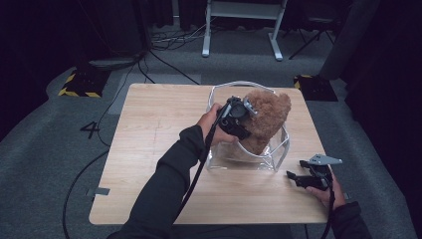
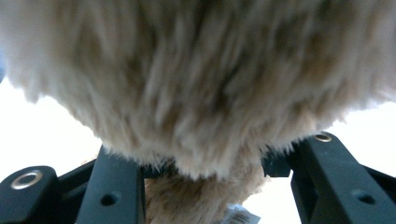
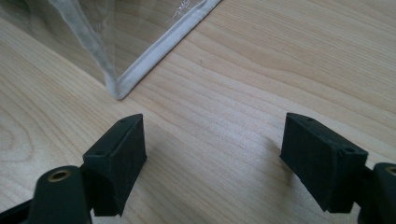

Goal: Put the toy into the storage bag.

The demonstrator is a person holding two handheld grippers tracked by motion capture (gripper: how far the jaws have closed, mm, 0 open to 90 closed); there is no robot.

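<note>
A brown plush bear stands partly inside a clear plastic bag at the middle right of the wooden table. My left gripper is shut on the bear's left side, above the bag's mouth. In the left gripper view tan fur bulges between the two black jaws and a white tag hangs below. My right gripper rests low over the table near its front right, jaws open and empty. In the right gripper view the bag's white-seamed corner lies just ahead of the open gripper.
Cables run across the grey floor left of the table. A white desk frame stands behind it, and yellow-black striped bases sit at both far corners. Bare tabletop stretches across the left half.
</note>
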